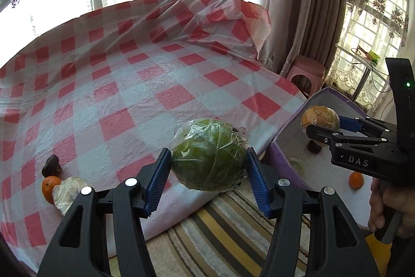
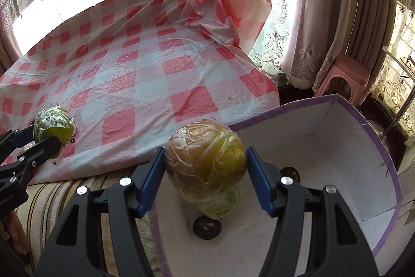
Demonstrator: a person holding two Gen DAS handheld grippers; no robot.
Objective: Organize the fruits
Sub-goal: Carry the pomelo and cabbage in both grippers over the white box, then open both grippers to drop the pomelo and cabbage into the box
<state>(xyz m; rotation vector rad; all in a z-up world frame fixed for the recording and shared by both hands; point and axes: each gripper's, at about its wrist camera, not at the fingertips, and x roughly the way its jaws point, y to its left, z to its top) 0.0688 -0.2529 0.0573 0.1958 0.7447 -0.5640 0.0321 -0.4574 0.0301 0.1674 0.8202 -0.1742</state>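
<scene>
Both grippers grip wrapped fruit: the left gripper [image 1: 208, 160] clamps a green fruit in clear film [image 1: 208, 155] above the edge of the checked cloth [image 1: 116, 74], and the right gripper [image 2: 206, 168] clamps a yellow-orange wrapped fruit [image 2: 205, 160] over the purple-rimmed box [image 2: 373, 136]. Under that fruit, a pale wrapped piece [image 2: 220, 207] and a dark round item [image 2: 207, 227] in the box are partly hidden and hard to identify. On the cloth, an orange [image 1: 49, 188] sits half covered by a crumpled wrapped lump [image 1: 68, 192], whose contents cannot be made out.

Both grippers [image 1: 208, 164] [image 2: 206, 168] clamped, tilted downward
</scene>
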